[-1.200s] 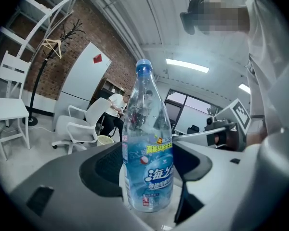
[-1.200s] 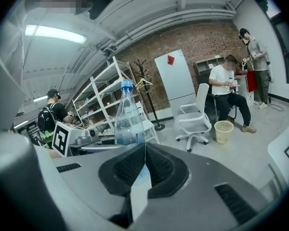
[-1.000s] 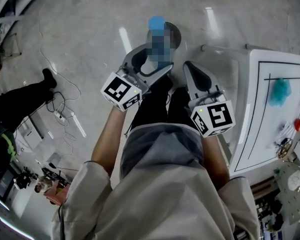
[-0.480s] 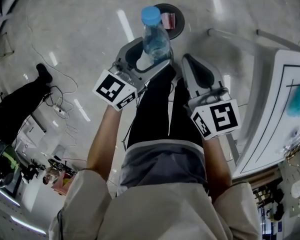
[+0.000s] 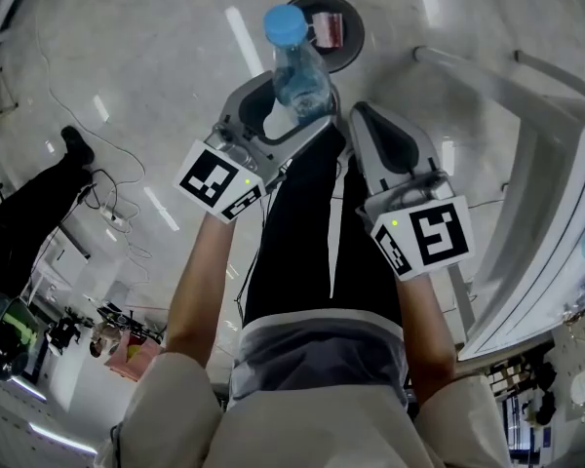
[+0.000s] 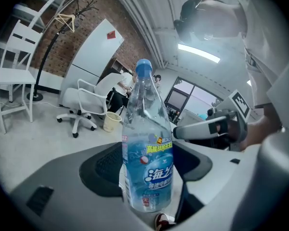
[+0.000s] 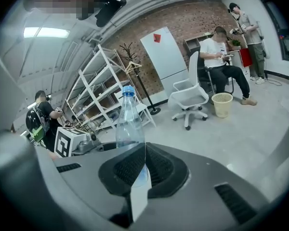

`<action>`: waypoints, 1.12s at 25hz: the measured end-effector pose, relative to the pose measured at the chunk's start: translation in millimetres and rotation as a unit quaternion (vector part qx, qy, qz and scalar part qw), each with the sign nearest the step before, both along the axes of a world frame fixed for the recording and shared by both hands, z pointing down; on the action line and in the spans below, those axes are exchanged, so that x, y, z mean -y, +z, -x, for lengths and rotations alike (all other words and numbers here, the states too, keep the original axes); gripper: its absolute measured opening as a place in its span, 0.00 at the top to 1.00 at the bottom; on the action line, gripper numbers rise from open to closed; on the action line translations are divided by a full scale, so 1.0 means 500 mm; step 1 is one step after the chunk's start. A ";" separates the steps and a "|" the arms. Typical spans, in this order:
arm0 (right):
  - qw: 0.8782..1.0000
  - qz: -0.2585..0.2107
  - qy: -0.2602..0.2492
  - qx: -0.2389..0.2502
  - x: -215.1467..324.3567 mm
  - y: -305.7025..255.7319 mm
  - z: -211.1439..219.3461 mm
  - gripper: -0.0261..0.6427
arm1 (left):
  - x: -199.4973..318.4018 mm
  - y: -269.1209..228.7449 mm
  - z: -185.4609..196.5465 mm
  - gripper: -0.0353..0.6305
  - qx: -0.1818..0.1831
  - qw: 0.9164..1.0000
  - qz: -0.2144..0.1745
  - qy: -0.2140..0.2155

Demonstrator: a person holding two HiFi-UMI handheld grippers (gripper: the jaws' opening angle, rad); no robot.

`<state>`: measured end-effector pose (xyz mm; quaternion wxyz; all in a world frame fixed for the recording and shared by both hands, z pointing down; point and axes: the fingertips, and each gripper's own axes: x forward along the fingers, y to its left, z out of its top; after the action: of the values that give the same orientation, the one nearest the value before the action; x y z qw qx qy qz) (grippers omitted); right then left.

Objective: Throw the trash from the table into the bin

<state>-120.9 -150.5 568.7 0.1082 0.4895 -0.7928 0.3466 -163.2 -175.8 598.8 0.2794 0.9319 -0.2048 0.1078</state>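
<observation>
- The white table [image 5: 551, 242] is standing at my right, the dark bin [image 5: 354, 29] sitting on the floor ahead.
- My left hand-held gripper [image 5: 278, 117] is clamping the water bottle [image 5: 294, 66] upright — near the bin.
- My right hand-held gripper [image 5: 363, 120] is hanging alongside — jaws pressed together, empty.

Reference point: the bin [image 5: 359, 33], on the floor at the far end of the head view.

- The bottle [image 5: 294, 61] stands upright between the left gripper [image 5: 285, 108] jaws, nearer than the bin and overlapping its left rim.
- The right gripper [image 5: 366, 117] is right of the bottle, also nearer than the bin.
- The table [image 5: 556, 242] stands right of the bin.
- The power strip [image 5: 117, 220] lies on the floor, well left of the bin.
</observation>
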 end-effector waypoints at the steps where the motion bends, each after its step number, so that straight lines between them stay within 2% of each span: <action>1: 1.000 0.003 0.002 0.001 0.000 0.013 -0.001 0.93 | -0.002 0.014 -0.002 0.47 0.003 1.000 0.002 0.005; 7: 1.000 0.019 -0.005 -0.006 0.019 0.105 0.005 0.93 | 0.008 0.098 0.000 0.47 0.012 1.000 0.011 0.016; 22: 0.999 0.030 -0.001 -0.017 0.041 0.277 -0.001 0.93 | 0.027 0.250 -0.012 0.47 -0.001 1.000 0.027 -0.003; 28: 0.999 0.041 -0.001 -0.016 0.027 0.356 0.005 0.93 | 0.024 0.328 -0.010 0.47 0.008 0.999 0.034 -0.009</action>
<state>-123.5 -164.2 746.8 0.1415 0.4890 -0.7766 0.3712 -158.4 -187.9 762.8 0.3105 0.9189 -0.2120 0.1197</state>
